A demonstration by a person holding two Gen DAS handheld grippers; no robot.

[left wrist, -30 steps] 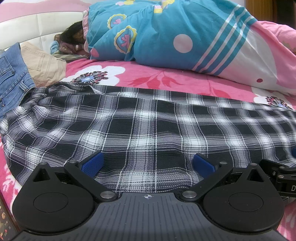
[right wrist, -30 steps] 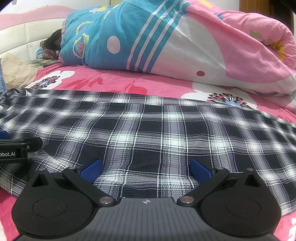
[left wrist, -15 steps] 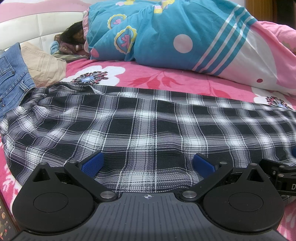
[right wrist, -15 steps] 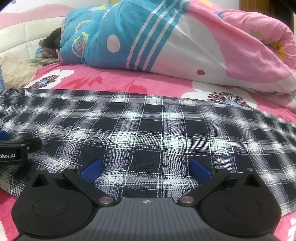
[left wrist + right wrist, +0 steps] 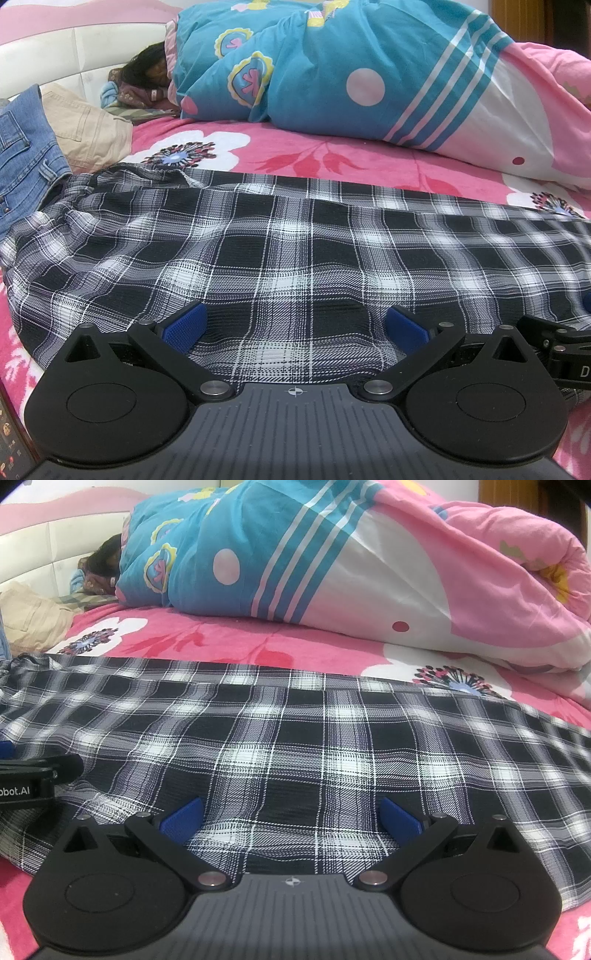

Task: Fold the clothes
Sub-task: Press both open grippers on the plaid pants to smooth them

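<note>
Pink floral bedsheet [image 5: 332,162] carries plaid garment [image 5: 295,240] lengthwise left-right; both grippers' [image 5: 295,326] [image 5: 290,818] jaws spread wide.

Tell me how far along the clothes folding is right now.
Done: the plaid garment lies spread on the bed. In hand: the open left gripper and right gripper straddle its near edge. Left: gripping, folding, plus the jeans.

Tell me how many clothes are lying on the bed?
3: the plaid garment spread out in front, blue jeans at far left, and tan trousers just behind them. More may be hidden out of view.
</note>
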